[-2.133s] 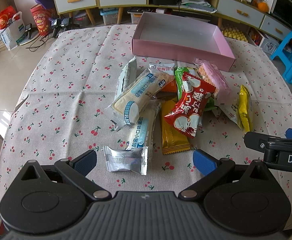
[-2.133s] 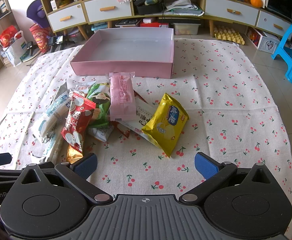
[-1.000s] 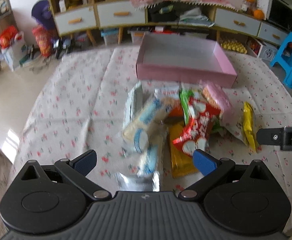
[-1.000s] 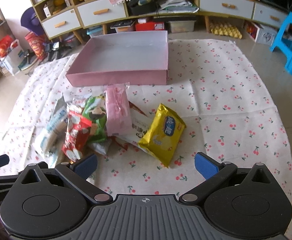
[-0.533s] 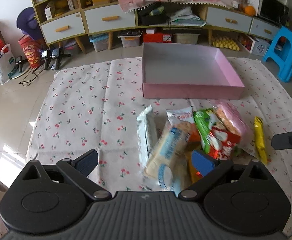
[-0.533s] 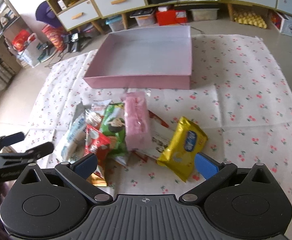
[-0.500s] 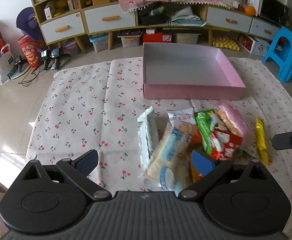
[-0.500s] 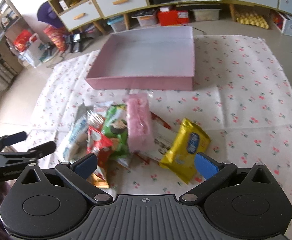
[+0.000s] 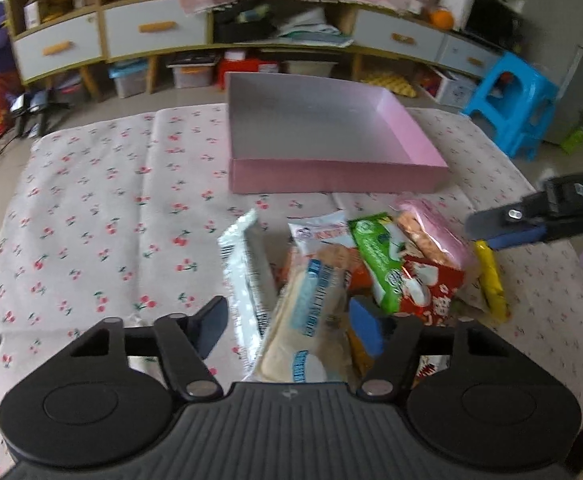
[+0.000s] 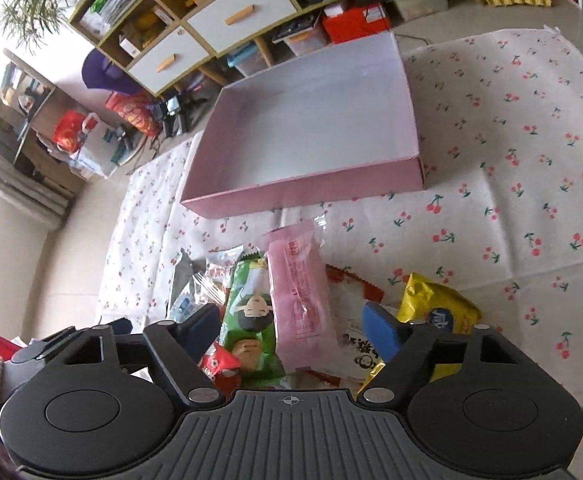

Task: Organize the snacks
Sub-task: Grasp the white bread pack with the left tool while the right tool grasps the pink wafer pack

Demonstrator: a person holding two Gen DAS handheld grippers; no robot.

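snacks (image 9: 371, 272) heaped mid-frame below the bare pink box (image 9: 331, 174), so both tongs, left gripper (image 9: 291, 326) and right gripper (image 10: 291, 326), hover spread, grasping nothing.

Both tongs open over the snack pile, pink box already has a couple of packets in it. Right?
Not quite: the pink box holds nothing yet; the right wrist view shows its bare white floor. All packets are on the cloth, like the pink packet. The rest stands: left tongs and right tongs are open over the pile.
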